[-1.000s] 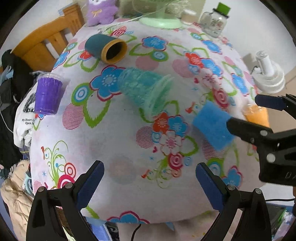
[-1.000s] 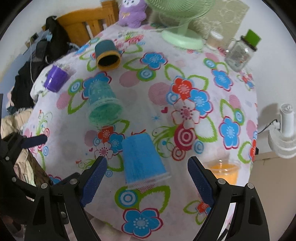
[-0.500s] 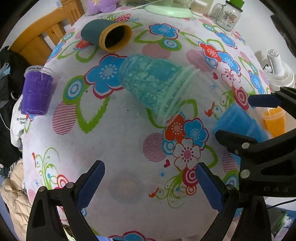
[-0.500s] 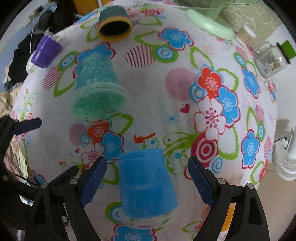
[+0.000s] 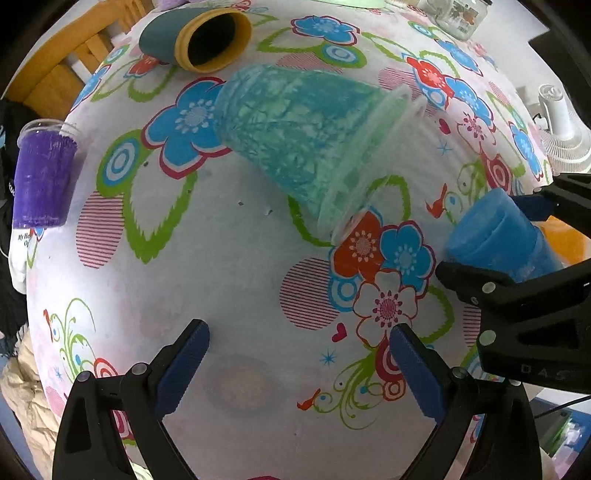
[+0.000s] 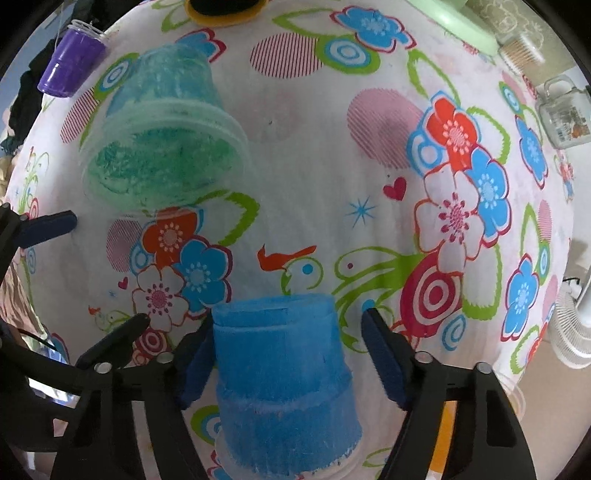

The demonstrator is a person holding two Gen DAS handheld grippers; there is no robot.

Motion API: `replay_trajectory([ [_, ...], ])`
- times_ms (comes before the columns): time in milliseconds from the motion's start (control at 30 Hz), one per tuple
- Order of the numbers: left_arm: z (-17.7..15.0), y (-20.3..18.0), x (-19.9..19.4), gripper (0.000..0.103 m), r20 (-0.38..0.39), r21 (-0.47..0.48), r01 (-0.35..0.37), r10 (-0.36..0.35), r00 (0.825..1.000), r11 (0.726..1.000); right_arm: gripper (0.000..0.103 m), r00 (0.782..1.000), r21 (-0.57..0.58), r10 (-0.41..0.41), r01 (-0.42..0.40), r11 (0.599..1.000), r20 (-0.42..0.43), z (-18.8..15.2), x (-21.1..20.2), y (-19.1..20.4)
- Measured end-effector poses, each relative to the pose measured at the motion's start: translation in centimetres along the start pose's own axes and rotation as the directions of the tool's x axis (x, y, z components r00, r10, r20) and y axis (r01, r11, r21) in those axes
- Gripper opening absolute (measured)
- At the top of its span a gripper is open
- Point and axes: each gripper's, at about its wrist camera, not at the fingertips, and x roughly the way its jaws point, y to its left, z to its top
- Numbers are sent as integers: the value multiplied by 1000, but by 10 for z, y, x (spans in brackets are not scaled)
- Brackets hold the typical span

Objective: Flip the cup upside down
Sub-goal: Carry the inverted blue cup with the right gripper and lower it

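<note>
Right tongs [image 6: 286, 356], spread wide, straddle the blue cup [image 6: 280, 391] without gripping; closing squarely on its midsection looks wisest, while the left tongs [image 5: 299, 356] hang open and empty nearby.

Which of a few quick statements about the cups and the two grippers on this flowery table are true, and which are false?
1. The blue cup sits between the right gripper fingers. True.
2. The green cup stands upright. False: it lies on its side.
3. The left gripper holds the purple cup. False: it is open and empty.
4. The dark cup with the yellow rim lies on its side. True.
5. The right gripper is clamped shut on the blue cup. False: a gap shows beside one finger.
</note>
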Motion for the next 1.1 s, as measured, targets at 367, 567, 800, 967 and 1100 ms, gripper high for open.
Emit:
replay_trajectory([
  [367, 1, 5, -4, 99, -13, 36, 17, -16, 1000, 999, 58, 1000, 15, -4, 3, 1000, 16, -2, 0, 7],
  [567, 0, 10, -21, 99, -5, 75, 34, -33, 999, 997, 58, 995, 70, -40, 33, 997, 97, -18, -25, 12],
  [800, 3, 12, -49, 99, 17, 153, 44, -47, 999, 987, 58, 981, 193, -63, 28, 981, 182, -32, -61, 16],
  [967, 10, 21, -70, 99, 61, 216, 25, -39, 997, 976, 58, 966, 285, -86, 13, 959, 244, -36, -82, 21],
  [1100, 8, 24, -92, 99, 89, 255, 50, -75, 993, 966, 58, 942, 363, -137, 18, 932, 307, -41, -107, 26],
])
